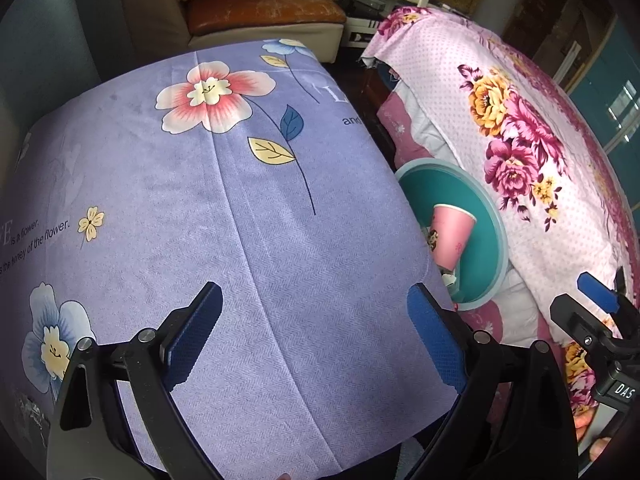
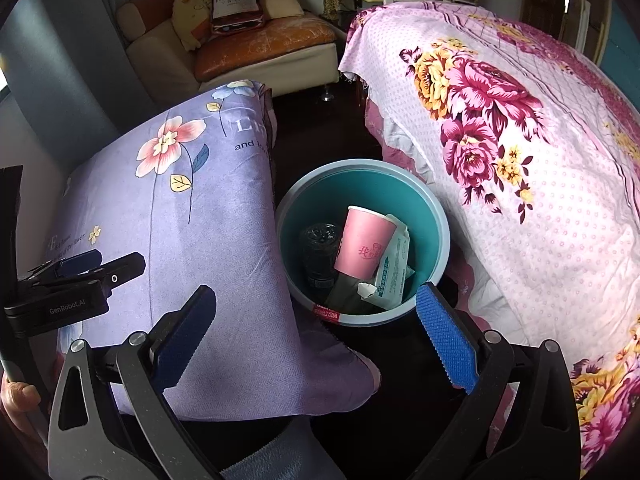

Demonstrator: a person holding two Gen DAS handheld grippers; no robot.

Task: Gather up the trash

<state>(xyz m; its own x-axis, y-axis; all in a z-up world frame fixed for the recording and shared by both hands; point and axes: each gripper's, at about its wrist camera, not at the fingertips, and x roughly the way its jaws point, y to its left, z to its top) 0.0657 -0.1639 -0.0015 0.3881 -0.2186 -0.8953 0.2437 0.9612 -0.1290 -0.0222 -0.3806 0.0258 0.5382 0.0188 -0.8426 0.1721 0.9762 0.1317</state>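
Note:
A teal trash bin (image 2: pixel 438 216) stands on the floor between a purple-covered table and a pink bed. In it lie a pink paper cup (image 2: pixel 360 242), a white tissue packet (image 2: pixel 394 268) and a dark bottle (image 2: pixel 320 252). The bin (image 1: pixel 494 240) and the cup (image 1: pixel 452 236) also show in the left wrist view. My right gripper (image 2: pixel 316 340) is open and empty, just above the bin's near rim. My left gripper (image 1: pixel 316 336) is open and empty over the purple cloth (image 1: pixel 200 200). It also shows at the left of the right wrist view (image 2: pixel 80 268).
The purple floral cloth (image 2: pixel 180 208) covers a surface to the left of the bin. A bed with a pink floral sheet (image 2: pixel 520 160) is to the right. A sofa (image 2: pixel 256 52) with a bottle-printed bag (image 2: pixel 236 0) stands at the back. The floor between is dark.

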